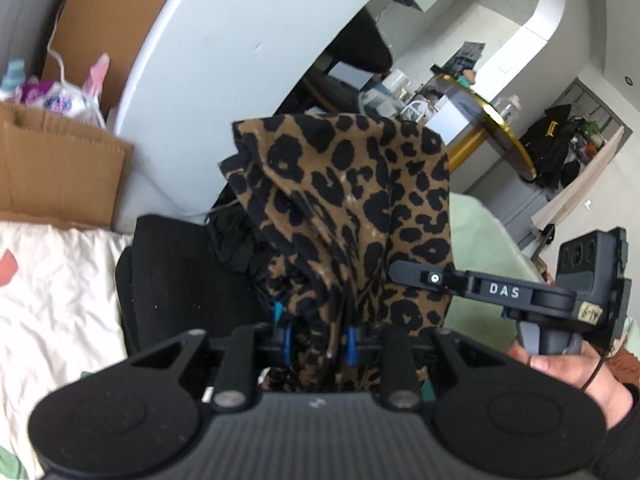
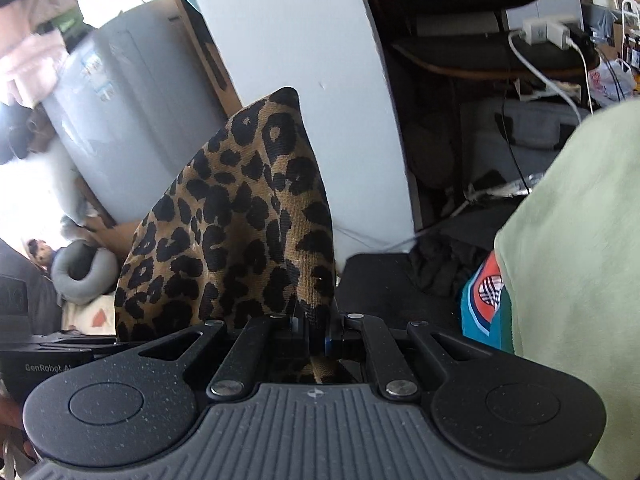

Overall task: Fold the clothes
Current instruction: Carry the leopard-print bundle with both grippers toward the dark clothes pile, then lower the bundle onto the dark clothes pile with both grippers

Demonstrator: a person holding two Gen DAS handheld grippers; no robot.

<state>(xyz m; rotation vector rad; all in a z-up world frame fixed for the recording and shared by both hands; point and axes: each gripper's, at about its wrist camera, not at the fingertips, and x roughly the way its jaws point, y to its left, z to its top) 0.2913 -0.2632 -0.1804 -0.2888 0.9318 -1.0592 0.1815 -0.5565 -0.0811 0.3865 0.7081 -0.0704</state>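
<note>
A: We've got the leopard-print garment bunched and clamped in the left gripper, with the right gripper pinching another fold of it.

B: It stands up straight ahead, blocking our view of the white panel. A cardboard box sits far left and pale green fabric near right.

A bed with a crumpled white sheet fills the near left. A black cushion lies on it, a light green cloth to the right.
</note>
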